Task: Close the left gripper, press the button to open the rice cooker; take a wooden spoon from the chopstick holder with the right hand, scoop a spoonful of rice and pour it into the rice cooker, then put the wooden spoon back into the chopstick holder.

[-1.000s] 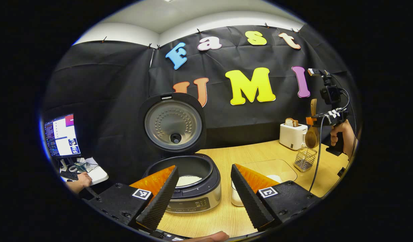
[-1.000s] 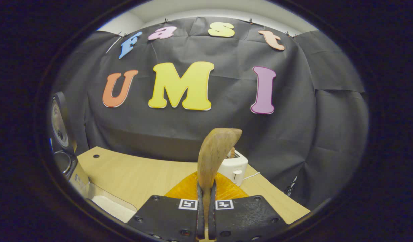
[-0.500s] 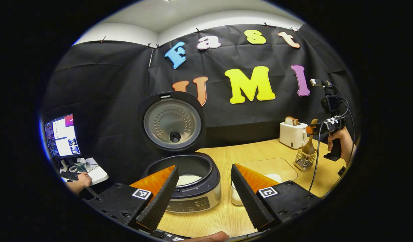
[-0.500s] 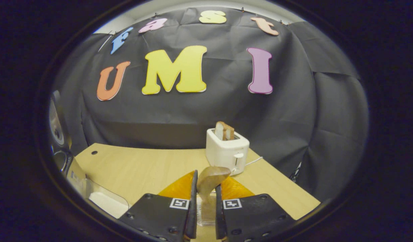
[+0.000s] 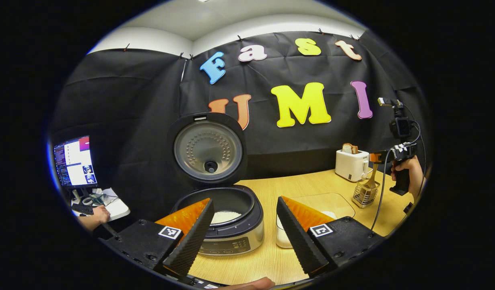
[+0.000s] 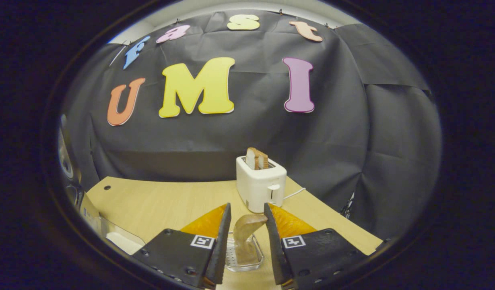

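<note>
The rice cooker (image 5: 227, 225) stands open with its lid (image 5: 208, 150) upright and white rice in its pot. My left gripper (image 5: 244, 209) is open above the table's front edge, its fingers framing the cooker and the clear rice container (image 5: 332, 201). The wooden spoon (image 6: 247, 233) stands in the wire chopstick holder (image 6: 242, 259), bowl down. My right gripper (image 6: 247, 206) is open, its fingers apart on either side of the spoon's handle without pressing on it. Farther off in the left gripper view, the right gripper (image 5: 377, 157) hangs over the chopstick holder (image 5: 365, 194), held by a hand (image 5: 408, 173).
A white toaster (image 6: 260, 187) with bread in it stands just behind the holder on the wooden table (image 6: 163, 205). A monitor (image 5: 73, 162) and another person's hand (image 5: 95, 215) are at the far left, beyond the table. A cable hangs from the right gripper.
The right gripper came down with the spoon, set it into the chopstick holder, and opened to let it go. The left gripper stayed put and open.
</note>
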